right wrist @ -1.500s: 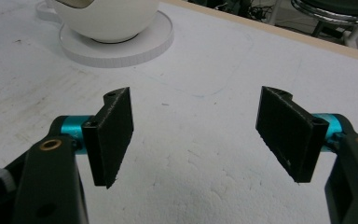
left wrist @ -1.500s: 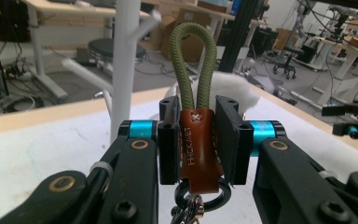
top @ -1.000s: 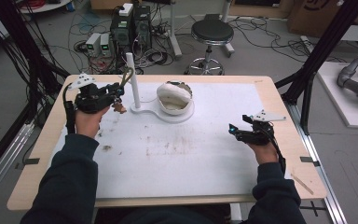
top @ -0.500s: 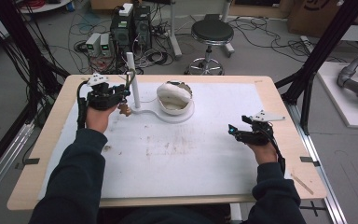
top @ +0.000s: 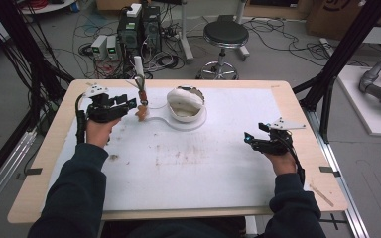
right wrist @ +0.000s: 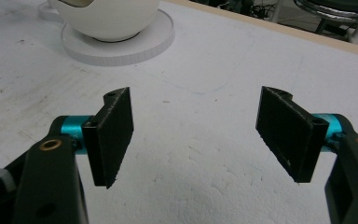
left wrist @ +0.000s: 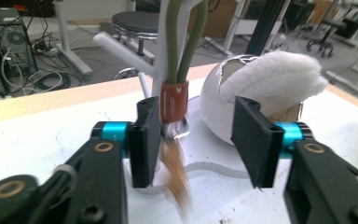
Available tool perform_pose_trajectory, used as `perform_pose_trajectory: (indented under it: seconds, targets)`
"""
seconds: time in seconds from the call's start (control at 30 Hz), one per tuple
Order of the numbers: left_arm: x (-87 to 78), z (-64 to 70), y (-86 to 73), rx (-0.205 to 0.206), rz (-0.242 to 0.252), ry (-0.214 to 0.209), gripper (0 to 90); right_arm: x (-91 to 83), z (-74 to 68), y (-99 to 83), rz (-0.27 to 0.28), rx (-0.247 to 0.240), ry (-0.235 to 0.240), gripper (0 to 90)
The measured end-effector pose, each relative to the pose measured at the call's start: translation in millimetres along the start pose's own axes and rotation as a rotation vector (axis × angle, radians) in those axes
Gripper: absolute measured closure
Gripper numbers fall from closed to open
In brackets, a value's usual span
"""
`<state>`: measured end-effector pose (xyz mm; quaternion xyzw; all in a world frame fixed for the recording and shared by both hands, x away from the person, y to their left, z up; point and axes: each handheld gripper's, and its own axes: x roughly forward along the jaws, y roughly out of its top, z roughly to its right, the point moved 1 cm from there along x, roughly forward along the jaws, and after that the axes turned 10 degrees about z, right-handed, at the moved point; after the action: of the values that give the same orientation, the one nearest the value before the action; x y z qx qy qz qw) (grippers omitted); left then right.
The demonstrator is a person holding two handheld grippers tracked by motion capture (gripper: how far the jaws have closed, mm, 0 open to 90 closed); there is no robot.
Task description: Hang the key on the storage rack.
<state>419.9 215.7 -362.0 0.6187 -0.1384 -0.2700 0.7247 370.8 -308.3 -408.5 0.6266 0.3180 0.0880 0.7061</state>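
A white stand's post (top: 139,69) holds green cords (left wrist: 184,42) that end in a red-brown sleeve (left wrist: 174,100). Below the sleeve dangles a brown piece (top: 141,112), blurred in the left gripper view. My left gripper (top: 132,103) is open at the table's far left. The sleeve hangs between its jaws, close to the left jaw (left wrist: 196,135). Just to the right, a white ball-shaped shell (top: 186,103) with fluffy white padding (left wrist: 275,79) rests on a round white base (top: 201,120). My right gripper (top: 248,139) hovers open and empty over the board (right wrist: 196,135) at the right.
A white foam board (top: 188,173) with brown stains covers the wooden table (top: 302,114). The shell and its base (right wrist: 140,46) lie ahead and left of the right gripper. Behind the table are a stool (top: 223,34), computer boxes and cables; black frame struts (top: 327,84) stand at both sides.
My left hand and forearm have shifted right, bringing the open jaws around the hanging sleeve; the brown piece swings. The right gripper has stayed put.
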Motion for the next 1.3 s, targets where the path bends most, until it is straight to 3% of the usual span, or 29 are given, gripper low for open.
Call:
perform_pose_trajectory:
  seconds: [0.03,0.23,0.3,0.4,0.47,0.57,0.67,0.77,0.83,1.0,1.1,1.17,1.27,1.3]
  targets:
    - [-2.7,-1.3,-1.5,-0.005,0.007,0.0,46.6,0.0,0.0,0.0,0.0,0.0,0.0,27.8]
    - [-19.8,-4.3,-14.5,-0.011,0.038,-0.013,23.7,-0.3,-0.2,0.0,0.0,0.001,0.002,27.8]
    - [-25.7,-4.0,-20.3,-0.012,0.06,-0.031,20.2,-0.3,-0.3,0.0,0.001,0.001,0.003,27.8]
    - [-35.4,-3.2,-29.0,0.026,0.069,-0.053,20.4,-1.4,-2.2,0.7,0.012,-0.007,0.02,27.8]
    - [-45.0,-3.0,-38.3,0.105,0.09,-0.091,30.3,-2.0,-4.9,1.9,0.03,-0.014,0.044,27.7]
    - [-47.5,-2.8,-39.6,0.125,0.061,-0.084,30.2,-1.9,-6.3,1.9,0.031,-0.014,0.064,26.1]
    - [-52.1,-0.6,-40.8,0.129,0.081,-0.07,25.4,-2.3,-9.7,2.3,0.031,-0.017,0.084,24.0]
    - [-53.4,-0.3,-49.6,0.099,0.064,-0.041,19.6,-3.6,-10.8,2.9,0.037,-0.022,0.087,21.9]
    - [-54.9,0.0,-56.1,0.12,0.05,-0.031,19.0,-4.7,-11.0,3.3,0.041,-0.022,0.087,21.8]
    - [-61.7,-0.4,-56.6,0.131,0.093,-0.034,19.3,-8.0,-9.7,2.2,0.041,-0.027,0.078,21.3]
    - [-64.0,0.0,-61.1,0.142,0.09,-0.039,19.7,-12.4,-9.0,0.5,0.044,-0.024,0.072,21.3]
    - [-64.4,0.0,-65.0,0.129,0.09,-0.046,19.8,-13.2,-8.9,0.1,0.042,-0.022,0.071,21.4]
    - [-63.7,3.0,-67.1,0.165,0.072,-0.05,19.8,-14.0,-8.1,-0.4,0.041,-0.028,0.065,21.4]
    - [-64.0,3.8,-67.8,0.159,0.078,-0.059,19.8,-14.1,-8.5,-0.3,0.04,-0.028,0.064,21.4]
